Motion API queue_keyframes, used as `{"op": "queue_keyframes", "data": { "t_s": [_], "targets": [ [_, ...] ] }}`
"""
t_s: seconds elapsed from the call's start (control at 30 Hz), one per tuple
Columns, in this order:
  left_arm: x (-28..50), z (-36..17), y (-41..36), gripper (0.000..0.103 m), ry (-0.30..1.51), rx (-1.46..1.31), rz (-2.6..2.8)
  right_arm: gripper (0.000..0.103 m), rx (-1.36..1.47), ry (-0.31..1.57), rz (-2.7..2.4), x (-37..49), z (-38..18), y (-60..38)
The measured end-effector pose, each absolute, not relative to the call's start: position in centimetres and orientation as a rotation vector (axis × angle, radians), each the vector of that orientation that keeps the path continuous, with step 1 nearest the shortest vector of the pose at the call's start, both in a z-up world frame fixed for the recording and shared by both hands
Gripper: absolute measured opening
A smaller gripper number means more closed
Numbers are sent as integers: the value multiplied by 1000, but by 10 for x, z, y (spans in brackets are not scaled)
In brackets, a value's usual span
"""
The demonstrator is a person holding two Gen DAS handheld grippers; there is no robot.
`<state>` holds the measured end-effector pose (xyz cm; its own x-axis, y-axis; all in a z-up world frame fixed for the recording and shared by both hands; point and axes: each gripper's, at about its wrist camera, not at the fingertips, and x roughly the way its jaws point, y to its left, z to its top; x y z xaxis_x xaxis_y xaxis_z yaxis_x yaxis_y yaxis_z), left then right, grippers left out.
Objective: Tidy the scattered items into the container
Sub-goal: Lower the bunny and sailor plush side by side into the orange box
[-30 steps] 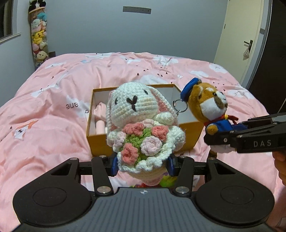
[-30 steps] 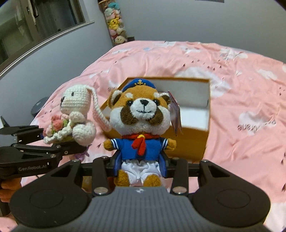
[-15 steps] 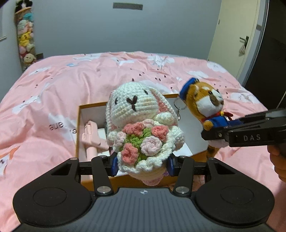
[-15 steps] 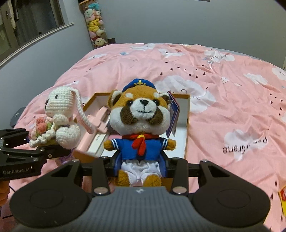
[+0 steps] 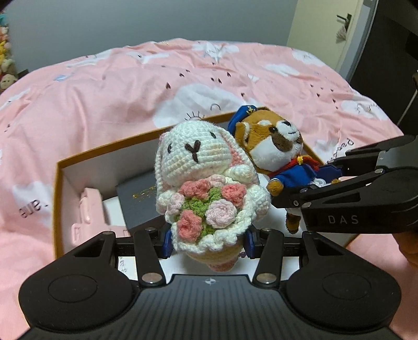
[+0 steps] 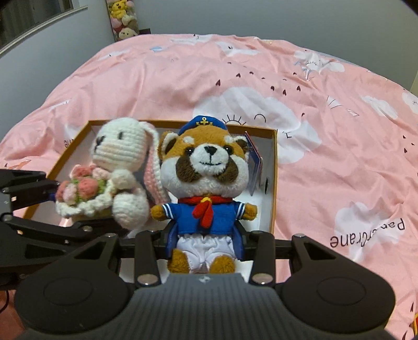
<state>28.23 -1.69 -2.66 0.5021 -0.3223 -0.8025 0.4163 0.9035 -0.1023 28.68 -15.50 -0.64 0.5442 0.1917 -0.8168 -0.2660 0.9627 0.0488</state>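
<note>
My left gripper [image 5: 207,242] is shut on a white crochet bunny [image 5: 201,170] that carries a pink and green flower bouquet. My right gripper [image 6: 205,242] is shut on a red panda plush [image 6: 206,167] in a blue sailor suit and cap. Both toys hang side by side above the open orange box [image 5: 56,188] with white inside walls, the bunny [image 6: 120,157] left of the panda [image 5: 277,141]. The right gripper [image 5: 300,193] shows from the side in the left wrist view. Inside the box lie a pink item [image 5: 87,214] and a dark flat case [image 5: 138,198].
The box [image 6: 274,167] rests on a bed with a pink cloud-print cover [image 6: 326,104]. A stack of small plush toys [image 6: 122,21] stands against the grey wall at the back left. A door [image 5: 326,31] is at the far right.
Both grippers have carried their toys forward and down, from in front of the box to above its open inside. The two toys have come closer together.
</note>
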Motion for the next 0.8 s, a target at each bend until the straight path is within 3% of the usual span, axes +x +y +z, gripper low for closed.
{"op": "queue_keyframes", "data": {
  "t_s": [0.8],
  "targets": [
    [344, -69, -31, 60, 1155, 120, -578, 46, -407, 1143, 245, 341, -34, -124]
  ]
}}
